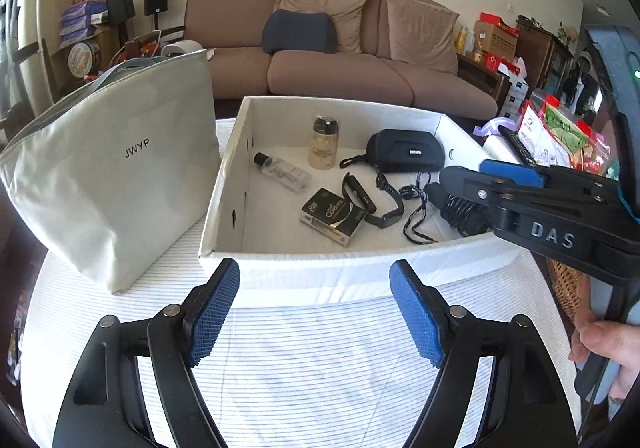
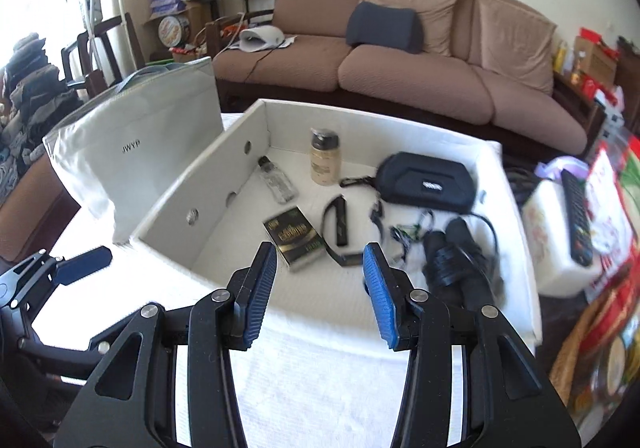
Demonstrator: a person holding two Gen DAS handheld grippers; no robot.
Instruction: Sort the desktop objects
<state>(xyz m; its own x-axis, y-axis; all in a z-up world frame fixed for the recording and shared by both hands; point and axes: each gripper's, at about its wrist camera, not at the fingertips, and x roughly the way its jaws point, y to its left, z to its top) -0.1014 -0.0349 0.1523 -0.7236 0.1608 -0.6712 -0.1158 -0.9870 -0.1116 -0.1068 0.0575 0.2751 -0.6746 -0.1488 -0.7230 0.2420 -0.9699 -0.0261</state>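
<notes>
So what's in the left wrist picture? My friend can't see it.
A white box on a striped cloth holds two bottles, a black case, a small dark packet and cords. A pale bag marked JWYP stands left of it; the left tool hangs open in front, empty.

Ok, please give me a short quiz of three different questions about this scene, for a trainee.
1. True or false: the clear bottle lies on its side in the white box.
2. Which stands upright in the box? A) black case B) beige bottle C) watch
3. What letters are on the grey bag?

Key: 1 true. 2 B. 3 JWYP.
</notes>
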